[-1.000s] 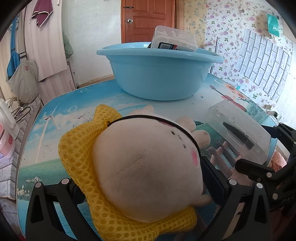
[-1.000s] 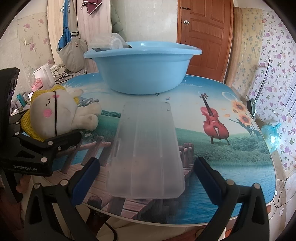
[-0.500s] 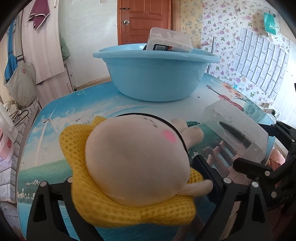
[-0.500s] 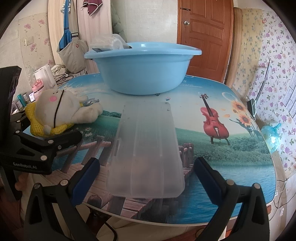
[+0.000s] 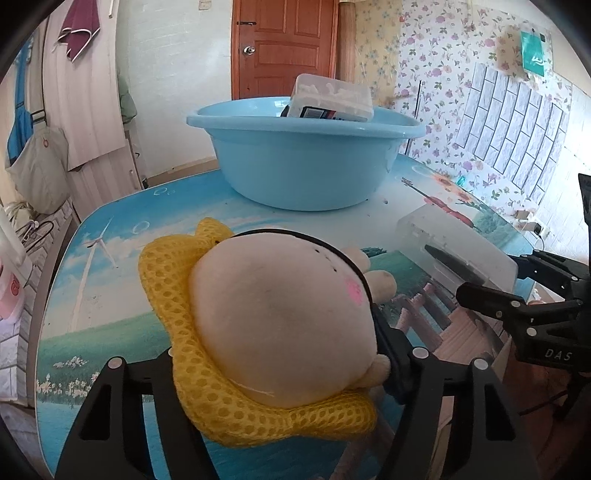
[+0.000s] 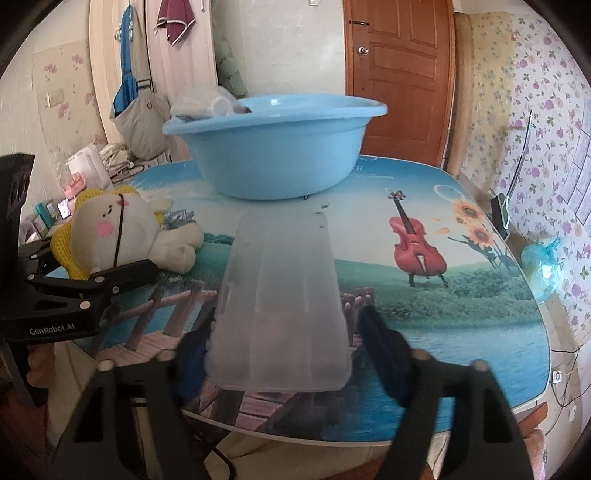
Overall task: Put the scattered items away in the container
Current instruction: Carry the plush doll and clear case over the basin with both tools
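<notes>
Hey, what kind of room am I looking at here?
Most likely a room in a home: floral wallpaper, a wooden door, clothes hanging, and a picture-printed table holding a blue basin and a plush toy.

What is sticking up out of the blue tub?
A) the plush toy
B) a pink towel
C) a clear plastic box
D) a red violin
C: a clear box leans up over the rim of the tub, while the plush toy lies on the table.
</notes>
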A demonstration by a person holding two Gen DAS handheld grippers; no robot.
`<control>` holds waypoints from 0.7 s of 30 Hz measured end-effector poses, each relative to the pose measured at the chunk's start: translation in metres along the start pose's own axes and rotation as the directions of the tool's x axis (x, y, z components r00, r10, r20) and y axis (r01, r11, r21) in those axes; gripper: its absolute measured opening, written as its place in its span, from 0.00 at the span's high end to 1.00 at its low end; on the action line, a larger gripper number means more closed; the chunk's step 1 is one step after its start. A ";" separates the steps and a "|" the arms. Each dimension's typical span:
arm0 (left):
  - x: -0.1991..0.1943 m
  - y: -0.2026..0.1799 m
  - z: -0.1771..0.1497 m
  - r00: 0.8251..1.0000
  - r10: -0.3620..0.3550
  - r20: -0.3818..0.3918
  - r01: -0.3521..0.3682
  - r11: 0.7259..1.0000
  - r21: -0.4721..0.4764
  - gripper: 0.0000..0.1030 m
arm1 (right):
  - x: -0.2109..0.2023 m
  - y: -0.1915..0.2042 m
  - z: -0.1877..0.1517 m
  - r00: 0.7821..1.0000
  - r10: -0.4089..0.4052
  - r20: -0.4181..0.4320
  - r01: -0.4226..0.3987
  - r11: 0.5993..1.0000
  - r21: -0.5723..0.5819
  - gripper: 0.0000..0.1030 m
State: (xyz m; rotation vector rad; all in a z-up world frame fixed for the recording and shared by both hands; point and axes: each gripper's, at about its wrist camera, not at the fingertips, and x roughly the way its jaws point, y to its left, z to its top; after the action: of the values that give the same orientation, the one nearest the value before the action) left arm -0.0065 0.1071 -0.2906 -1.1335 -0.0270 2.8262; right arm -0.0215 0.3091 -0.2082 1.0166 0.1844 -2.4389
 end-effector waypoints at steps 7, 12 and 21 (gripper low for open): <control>-0.022 0.001 0.006 0.999 -0.004 0.051 0.004 1.000 -0.002 0.33 | -0.003 0.001 -0.001 1.000 -0.004 0.019 0.004 1.000 0.012 0.41; -0.040 0.000 0.011 0.995 0.012 0.096 -0.012 1.000 0.007 0.33 | -0.013 0.003 0.000 0.998 -0.008 0.064 0.008 1.000 0.007 0.42; -0.060 0.003 0.024 0.987 0.018 0.162 -0.018 1.000 0.002 0.33 | -0.034 0.019 0.003 0.991 0.025 0.133 -0.020 0.999 -0.041 0.42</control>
State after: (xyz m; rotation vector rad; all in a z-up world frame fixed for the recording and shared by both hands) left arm 0.0199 0.0993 -0.2324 -0.9046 -0.0246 2.9258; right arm 0.0067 0.3046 -0.1816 0.8311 0.1744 -2.4623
